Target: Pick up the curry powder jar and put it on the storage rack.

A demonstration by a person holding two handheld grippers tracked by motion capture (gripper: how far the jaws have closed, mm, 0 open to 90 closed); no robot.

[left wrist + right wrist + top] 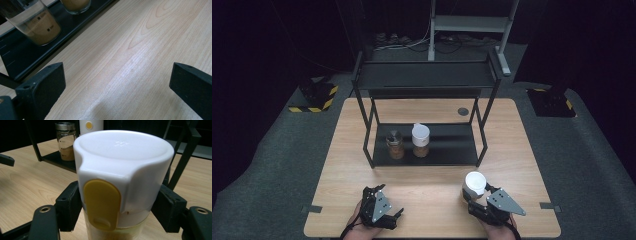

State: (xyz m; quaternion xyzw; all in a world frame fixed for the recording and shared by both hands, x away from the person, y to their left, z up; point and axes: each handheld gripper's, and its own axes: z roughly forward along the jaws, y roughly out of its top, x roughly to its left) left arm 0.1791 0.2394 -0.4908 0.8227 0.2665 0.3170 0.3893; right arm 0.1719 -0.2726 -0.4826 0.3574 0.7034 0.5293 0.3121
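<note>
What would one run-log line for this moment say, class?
right gripper: shut on white-lidded jar, near table front | left gripper: open, empty | shelf: two jars

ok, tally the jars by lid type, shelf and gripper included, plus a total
White-lidded jars: 2, one in the right gripper at, one on the rack's lower shelf at
Metal-lidded jar: 1, on the shelf at
Total: 3 jars
</note>
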